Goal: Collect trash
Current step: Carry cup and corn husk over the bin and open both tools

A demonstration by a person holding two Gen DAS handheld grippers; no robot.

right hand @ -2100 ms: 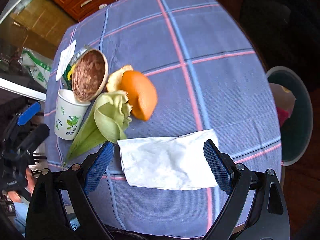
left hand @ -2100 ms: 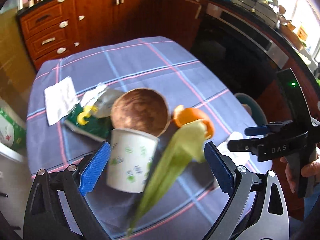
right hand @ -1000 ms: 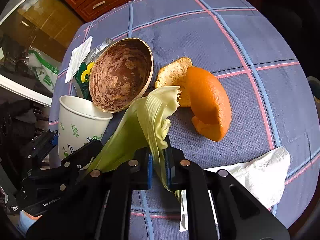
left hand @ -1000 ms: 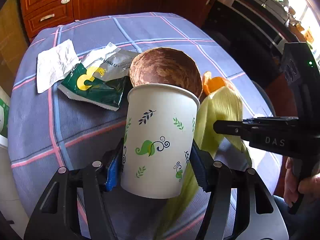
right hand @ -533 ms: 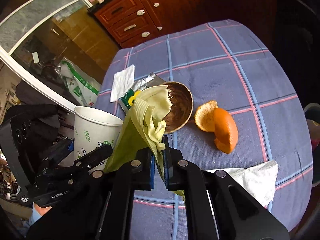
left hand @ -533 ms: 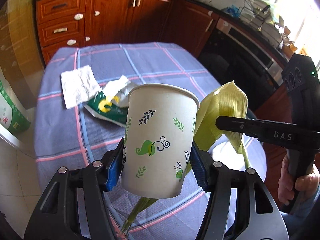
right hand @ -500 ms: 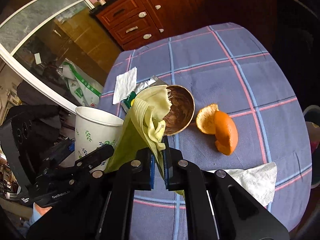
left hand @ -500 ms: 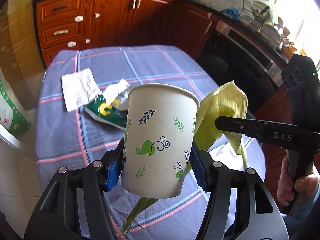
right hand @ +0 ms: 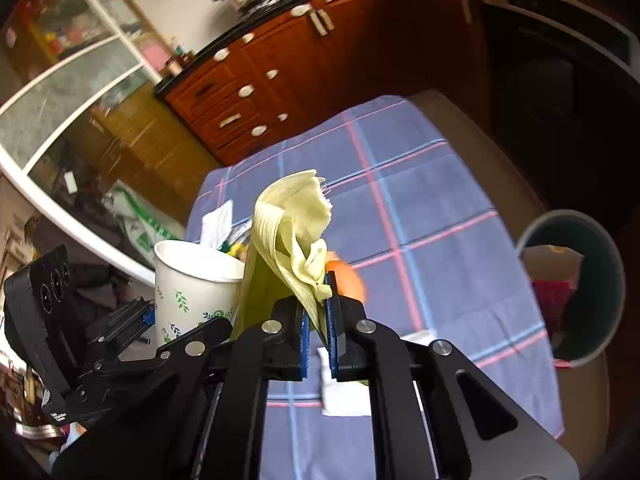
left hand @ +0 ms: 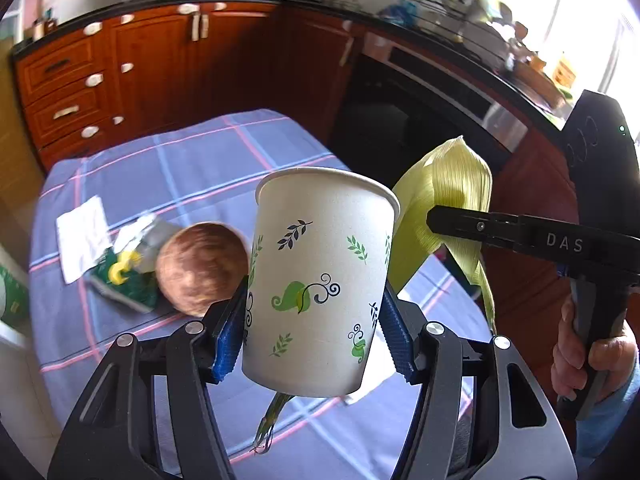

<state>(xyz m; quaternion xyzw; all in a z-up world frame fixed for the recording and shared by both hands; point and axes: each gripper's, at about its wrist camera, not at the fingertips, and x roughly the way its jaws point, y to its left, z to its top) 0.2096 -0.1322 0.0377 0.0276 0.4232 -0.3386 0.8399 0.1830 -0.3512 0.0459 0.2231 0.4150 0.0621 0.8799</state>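
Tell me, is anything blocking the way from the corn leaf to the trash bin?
Nothing visible. The right hand-held gripper holds the pale green corn husk up above the blue checked tablecloth. The round dark-green bin sits off the table's right edge, its top open.

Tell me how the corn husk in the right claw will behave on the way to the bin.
The pale green corn husk is probably floppy: pinched in the right claw, its top folds over and its long tail dangles in the left wrist view. It looks thin and light, so it may swing. The ribbed leaf could slip out.
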